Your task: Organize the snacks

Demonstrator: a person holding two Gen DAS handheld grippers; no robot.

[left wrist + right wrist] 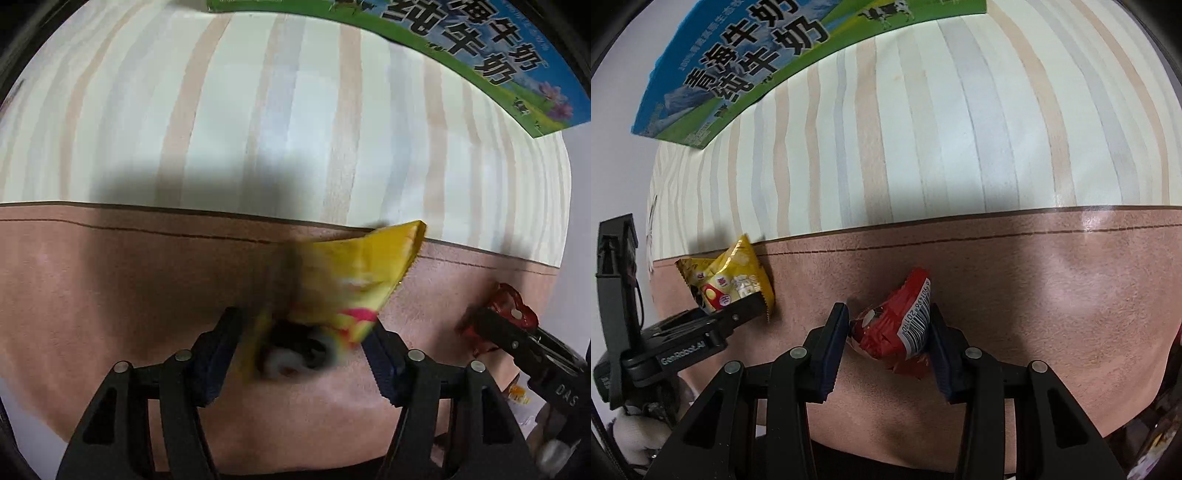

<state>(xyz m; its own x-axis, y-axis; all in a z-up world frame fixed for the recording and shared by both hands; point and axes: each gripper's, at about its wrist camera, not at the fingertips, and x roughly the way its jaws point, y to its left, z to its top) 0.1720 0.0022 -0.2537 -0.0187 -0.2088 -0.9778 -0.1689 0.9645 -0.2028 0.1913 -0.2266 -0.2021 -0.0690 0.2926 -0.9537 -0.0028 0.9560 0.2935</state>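
Pink mat (pixel 1052 295) over striped tabletop (pixel 942 129); milk carton (pixel 738 66) far. Left gripper (pixel 303 343) pinching yellow snack packet (pixel 351 280); right gripper (pixel 890 332) pinching red snack packet (pixel 897 325).

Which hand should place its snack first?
Right. Its tool clamps the red packet squarely between both pads; the yellow packet in the left tool is blurred, its grip unclear.
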